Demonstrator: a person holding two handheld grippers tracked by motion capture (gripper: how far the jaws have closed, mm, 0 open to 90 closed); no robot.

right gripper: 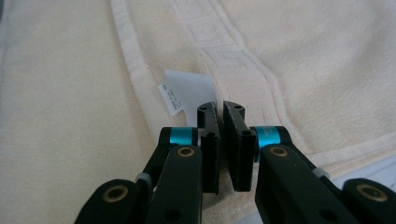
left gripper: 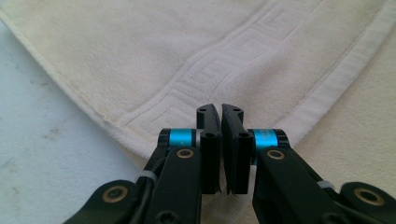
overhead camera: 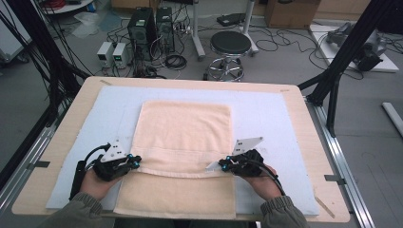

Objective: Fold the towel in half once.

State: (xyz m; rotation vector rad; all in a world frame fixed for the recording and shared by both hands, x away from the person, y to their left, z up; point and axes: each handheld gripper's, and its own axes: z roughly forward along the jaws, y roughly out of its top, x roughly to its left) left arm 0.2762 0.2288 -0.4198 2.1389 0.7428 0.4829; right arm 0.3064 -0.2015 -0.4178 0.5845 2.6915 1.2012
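Cream towel [overhead camera: 183, 137] lies flat on the blue mat [overhead camera: 266, 114], near end folded back so a hem runs across it. Left gripper [overhead camera: 135, 161] sits at the towel's left edge, right at that hem – jaws closed nearly tight, and in the left gripper view [left gripper: 220, 112] the tips meet over the folded corner; looks pinched on the towel edge, tho the cloth betw. the pads is hidden. Right gripper [overhead camera: 223, 165] sits at the towel's right edge on the same hem – jaws likewise closed [right gripper: 219, 109], just beside the white label [right gripper: 187, 91]; grip on the cloth can't be confirmed
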